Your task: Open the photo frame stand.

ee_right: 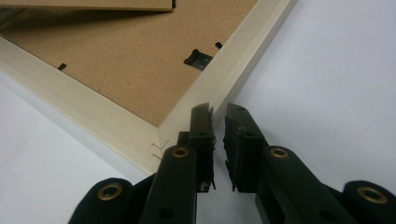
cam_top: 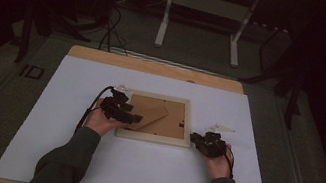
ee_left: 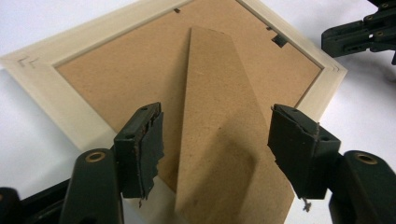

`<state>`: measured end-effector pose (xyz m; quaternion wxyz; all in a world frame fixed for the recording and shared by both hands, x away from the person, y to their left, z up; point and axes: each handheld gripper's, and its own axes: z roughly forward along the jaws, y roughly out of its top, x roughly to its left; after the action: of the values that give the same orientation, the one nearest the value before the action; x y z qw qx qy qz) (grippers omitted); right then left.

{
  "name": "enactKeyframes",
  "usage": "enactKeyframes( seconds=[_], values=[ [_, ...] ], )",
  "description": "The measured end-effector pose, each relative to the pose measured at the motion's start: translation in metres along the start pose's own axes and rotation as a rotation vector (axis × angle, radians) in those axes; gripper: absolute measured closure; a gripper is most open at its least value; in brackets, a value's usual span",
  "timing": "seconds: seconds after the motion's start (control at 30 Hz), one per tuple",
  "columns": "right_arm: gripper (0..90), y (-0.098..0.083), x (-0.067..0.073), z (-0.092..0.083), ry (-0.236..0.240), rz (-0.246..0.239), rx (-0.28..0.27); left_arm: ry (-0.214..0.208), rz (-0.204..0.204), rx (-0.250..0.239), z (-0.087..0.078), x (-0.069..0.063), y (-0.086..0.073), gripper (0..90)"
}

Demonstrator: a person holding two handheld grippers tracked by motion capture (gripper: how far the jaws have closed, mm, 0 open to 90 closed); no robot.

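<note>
A pale wooden picture frame [cam_top: 189,121] lies face down on the white sheet, its brown backing board [cam_top: 174,116] facing up. The cardboard stand flap [ee_left: 219,93] is lifted off the backing. My left gripper [ee_left: 217,140] is open over the frame's left side, with a jaw on either side of the flap and neither pad touching it; the high view shows this gripper [cam_top: 133,117] too. My right gripper [ee_right: 218,116] rests at the frame's near right corner [ee_right: 163,135], jaws nearly together with just a thin gap and nothing between them. It is at the frame's lower right in the high view [cam_top: 194,139].
A white sheet [cam_top: 137,168] covers the wooden table [cam_top: 155,67]. A small metal clip [ee_right: 198,58] sits on the backing near the frame's right rail. Beyond the table, a white-legged stand [cam_top: 201,22] and cables [cam_top: 109,26] sit on the dark floor.
</note>
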<state>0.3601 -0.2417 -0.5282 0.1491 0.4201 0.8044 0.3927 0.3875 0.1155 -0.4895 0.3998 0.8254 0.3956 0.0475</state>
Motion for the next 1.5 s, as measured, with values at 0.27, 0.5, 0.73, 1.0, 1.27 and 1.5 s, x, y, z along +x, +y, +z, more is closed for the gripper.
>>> enactKeyframes(
  seconds=[0.27,0.5,0.73,1.0,1.27,1.5],
  values=[
    [80.9,0.0,0.0,0.0,0.001,0.0,0.002,-0.02,0.02,0.028,0.01,-0.001,0.002,32.6],
    [80.8,-0.001,0.0,0.0,0.0,0.0,0.004,-0.041,0.021,0.042,0.018,-0.001,0.003,31.0],
    [80.9,-0.001,0.0,0.0,-0.001,0.0,0.005,-0.059,0.02,0.059,0.024,0.0,0.005,31.6],
    [80.8,-0.001,0.0,0.0,0.001,0.001,0.004,-0.077,0.006,0.077,0.032,0.004,0.007,33.0],
    [80.9,-0.001,0.0,0.001,0.001,0.001,0.004,-0.088,0.01,0.099,0.039,0.004,0.011,34.5],
    [80.8,-0.002,-0.001,0.001,0.003,0.0,0.006,-0.091,0.014,0.123,0.047,0.001,0.012,34.5]
  ],
)
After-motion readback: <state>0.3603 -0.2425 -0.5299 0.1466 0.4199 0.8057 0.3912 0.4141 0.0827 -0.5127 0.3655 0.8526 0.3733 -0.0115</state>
